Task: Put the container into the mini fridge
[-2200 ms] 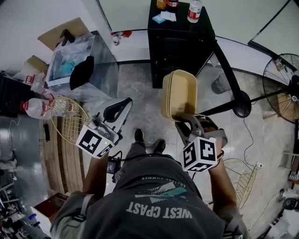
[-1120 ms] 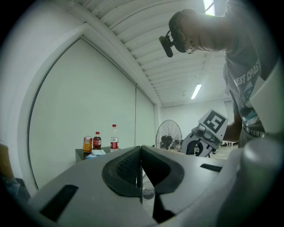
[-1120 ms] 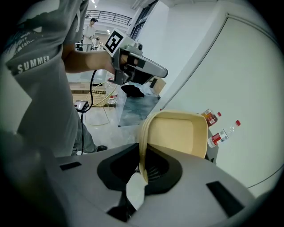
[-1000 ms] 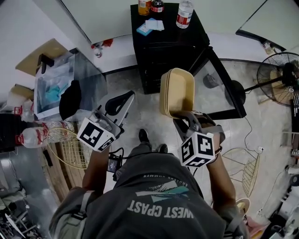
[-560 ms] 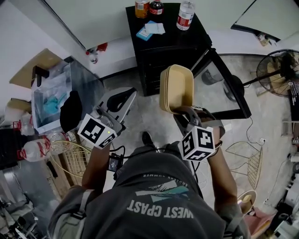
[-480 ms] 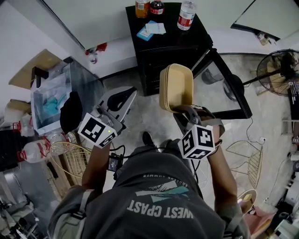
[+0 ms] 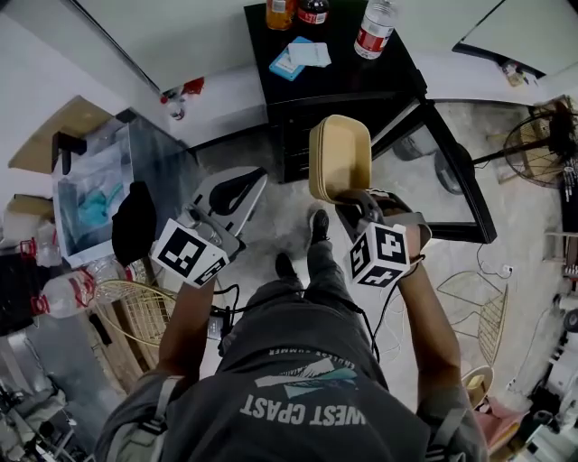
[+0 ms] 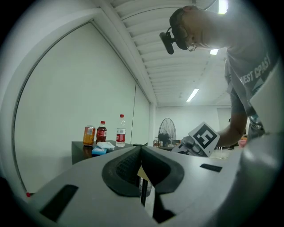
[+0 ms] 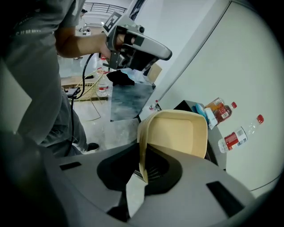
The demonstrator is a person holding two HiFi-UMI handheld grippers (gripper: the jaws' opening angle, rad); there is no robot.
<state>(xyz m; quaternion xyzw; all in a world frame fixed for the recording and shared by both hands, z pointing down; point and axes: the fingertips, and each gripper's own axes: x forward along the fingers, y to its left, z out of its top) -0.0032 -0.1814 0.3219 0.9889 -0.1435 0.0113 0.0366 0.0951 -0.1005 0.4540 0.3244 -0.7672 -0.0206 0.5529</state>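
Item: beige container [image 7: 341, 158], on edge, its wall pinched between the nearly shut jaws of the right gripper [image 7: 358, 206]. We hold it mid-air, with the fridge [image 7: 352, 79] at 12 o'clock and its door [image 7: 426, 171] open. Insertion remains. Left gripper [image 7: 237, 191] closed, empty. Shirt [image 7: 307, 397] print reads roughly "WEST COAST"; bottle [image 7: 375, 27] labels unreadable.
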